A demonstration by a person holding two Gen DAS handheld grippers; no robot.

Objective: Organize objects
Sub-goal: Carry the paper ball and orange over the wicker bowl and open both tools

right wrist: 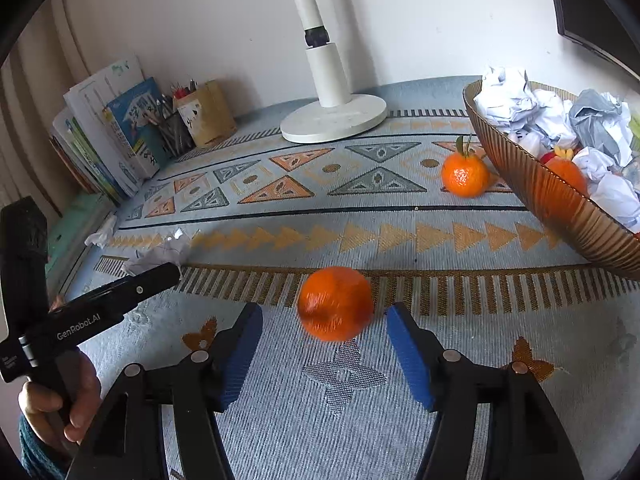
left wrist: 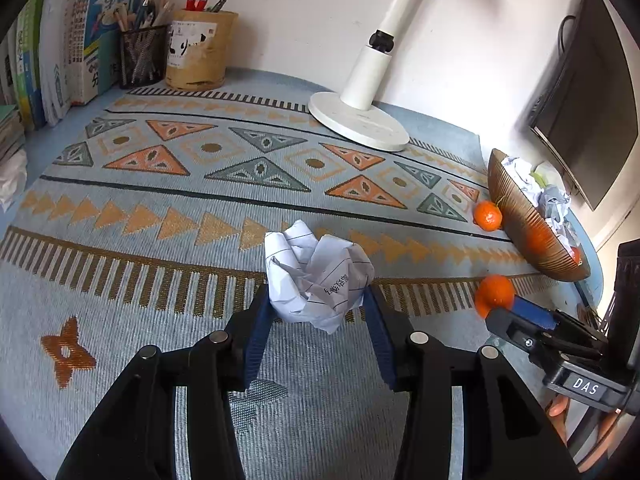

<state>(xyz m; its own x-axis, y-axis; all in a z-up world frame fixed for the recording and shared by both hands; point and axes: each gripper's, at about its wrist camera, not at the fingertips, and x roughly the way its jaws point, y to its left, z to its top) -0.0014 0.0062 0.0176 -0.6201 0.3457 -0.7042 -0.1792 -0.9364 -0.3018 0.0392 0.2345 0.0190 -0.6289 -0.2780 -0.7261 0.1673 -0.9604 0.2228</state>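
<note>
patterned blue cloth [left wrist: 168, 216] covers the desk, white wall [left wrist: 304, 8] behind.

We see a pale blue tablecloth [left wrist: 160, 280] woven with orange and grey triangles, bright orange tangerines [right wrist: 335, 304], white lined crumpled paper [left wrist: 316, 276], a ribbed amber-brown bowl [right wrist: 560, 204], a white lamp base [left wrist: 360, 120], and blue-padded black claws.

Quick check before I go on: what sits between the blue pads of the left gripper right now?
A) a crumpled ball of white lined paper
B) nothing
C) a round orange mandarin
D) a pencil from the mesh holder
A: in the left wrist view the left gripper has its blue pads pressed on either side of the crumpled ball of white lined paper; the loose round orange mandarin lies between the right gripper's open pads instead.
</note>
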